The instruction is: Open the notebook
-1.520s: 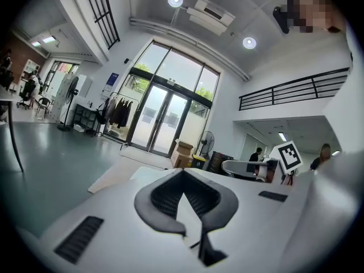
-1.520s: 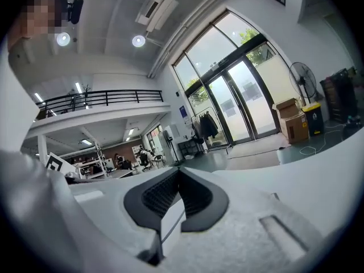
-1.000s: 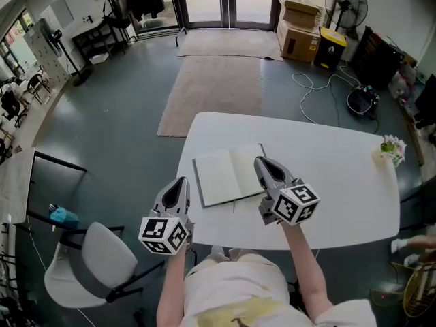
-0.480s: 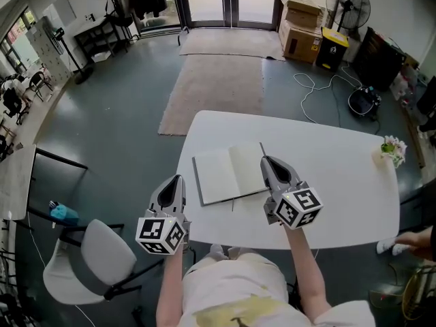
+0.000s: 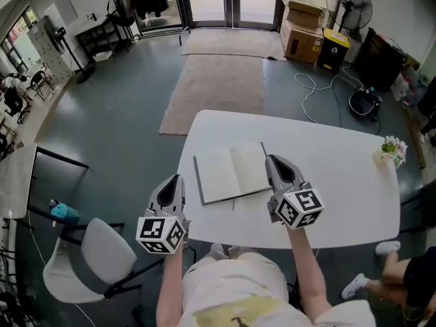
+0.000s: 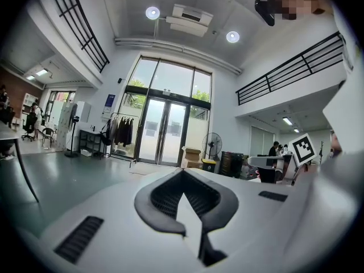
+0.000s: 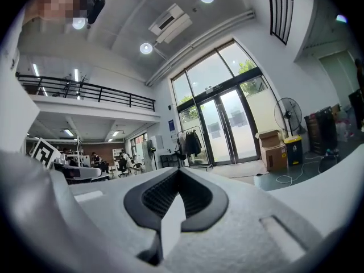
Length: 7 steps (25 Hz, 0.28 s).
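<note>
The white table (image 5: 340, 162) carried the notebook (image 5: 231, 172) on its near-left part, already spread open, with its long axis running 9 to 3. The right gripper (image 5: 271, 159), jaws pressed together and empty, sat just beside the notebook's 3 o'clock edge. It looked nearer than the left gripper (image 5: 178, 180), likewise closed and empty, off the 8 o'clock corner.

The worktop (image 5: 340, 176) lies bare over its right half, save a small flower pot (image 5: 390, 150) at the far right edge. The open notebook (image 5: 231, 172) covers the left part, with the right gripper (image 5: 273, 161) just beside it. A chair (image 5: 88, 257) stands off the left front corner.
</note>
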Available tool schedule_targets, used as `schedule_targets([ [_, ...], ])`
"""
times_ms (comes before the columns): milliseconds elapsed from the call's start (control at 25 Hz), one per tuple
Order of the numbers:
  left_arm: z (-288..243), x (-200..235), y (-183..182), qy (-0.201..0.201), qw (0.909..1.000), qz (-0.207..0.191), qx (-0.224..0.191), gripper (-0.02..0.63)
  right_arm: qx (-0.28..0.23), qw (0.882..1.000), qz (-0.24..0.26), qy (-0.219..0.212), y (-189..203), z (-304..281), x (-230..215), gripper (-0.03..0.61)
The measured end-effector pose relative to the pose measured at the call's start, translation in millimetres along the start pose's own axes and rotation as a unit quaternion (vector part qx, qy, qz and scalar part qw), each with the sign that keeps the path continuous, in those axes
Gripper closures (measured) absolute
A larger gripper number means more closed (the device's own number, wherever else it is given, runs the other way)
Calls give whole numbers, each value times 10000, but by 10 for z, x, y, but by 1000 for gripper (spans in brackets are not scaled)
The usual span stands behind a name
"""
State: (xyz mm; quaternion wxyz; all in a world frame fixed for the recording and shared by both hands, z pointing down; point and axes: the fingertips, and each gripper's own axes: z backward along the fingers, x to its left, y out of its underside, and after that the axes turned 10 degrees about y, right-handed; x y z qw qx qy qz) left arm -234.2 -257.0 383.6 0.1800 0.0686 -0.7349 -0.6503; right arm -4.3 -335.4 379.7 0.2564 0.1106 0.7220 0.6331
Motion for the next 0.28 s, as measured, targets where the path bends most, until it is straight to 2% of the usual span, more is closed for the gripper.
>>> schedule_targets([
  [280, 20, 45, -39, -70, 10000, -15, -39, 614, -19, 9999, 42, 108, -5, 13, -73, 574],
])
